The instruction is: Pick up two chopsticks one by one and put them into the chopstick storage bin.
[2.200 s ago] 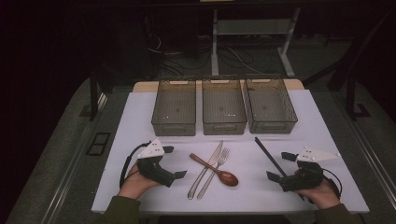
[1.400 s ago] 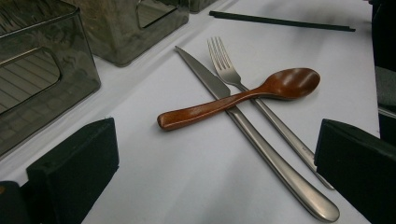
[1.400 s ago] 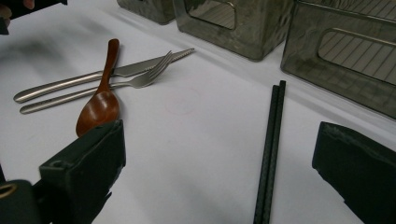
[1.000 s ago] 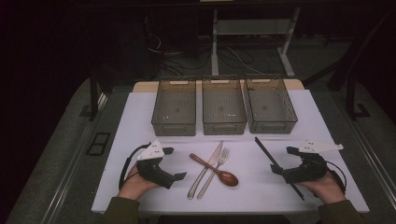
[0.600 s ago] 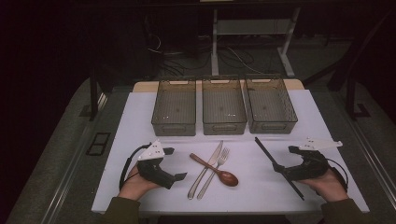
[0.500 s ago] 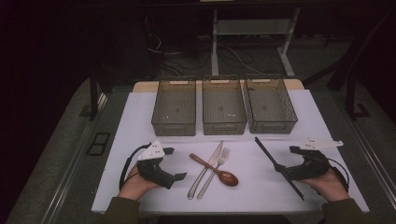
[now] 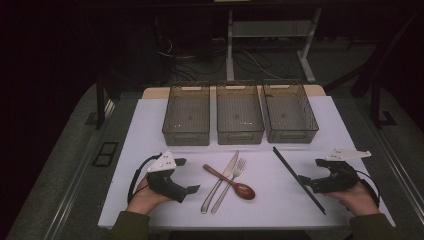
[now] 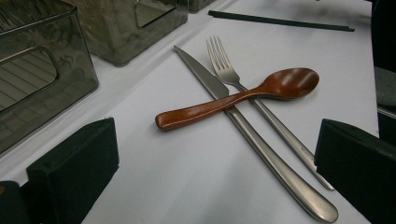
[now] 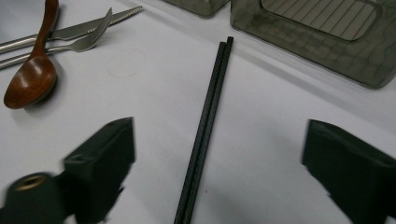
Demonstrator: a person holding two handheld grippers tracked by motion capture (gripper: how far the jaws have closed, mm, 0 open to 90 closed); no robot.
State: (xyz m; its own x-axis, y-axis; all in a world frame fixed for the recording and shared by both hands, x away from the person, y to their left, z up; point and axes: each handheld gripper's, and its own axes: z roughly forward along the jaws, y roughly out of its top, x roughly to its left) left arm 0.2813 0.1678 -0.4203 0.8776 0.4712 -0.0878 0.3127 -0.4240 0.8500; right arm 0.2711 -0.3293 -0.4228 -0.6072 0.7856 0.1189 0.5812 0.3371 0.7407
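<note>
The white tabletop sheet point(image 7: 150, 130) carries everything, and the pair of thin black chopsticks point(image 7: 298, 179) serves as the landmark. Behind its far tip stand three smoky translucent plastic bins point(image 7: 239, 119) with ribbed floors, side by side in a row. To the left of the chopsticks, well apart, lie a stainless-steel knife point(image 7: 220, 181) and fork point(image 7: 229, 184) side by side, with a glossy brown wooden spoon point(image 7: 230, 182) laid across both.

The right gripper point(image 7: 306, 180) sits just at the chopsticks' near half; its jaws have just been closing a little but stand wide, the two sticks lying on the sheet between the pads point(image 9: 103, 154) and untouched. The left gripper point(image 7: 187, 175) rests left of the cutlery, jaws wide and empty.

The chopsticks look light, stiff, smooth and matt, lying touching along their length, so I judge they could roll apart or slip under a careless pinch. Taking both together near the middle, squarely across the pair, seems safest; low against the sheet, the pads must reach right down.
</note>
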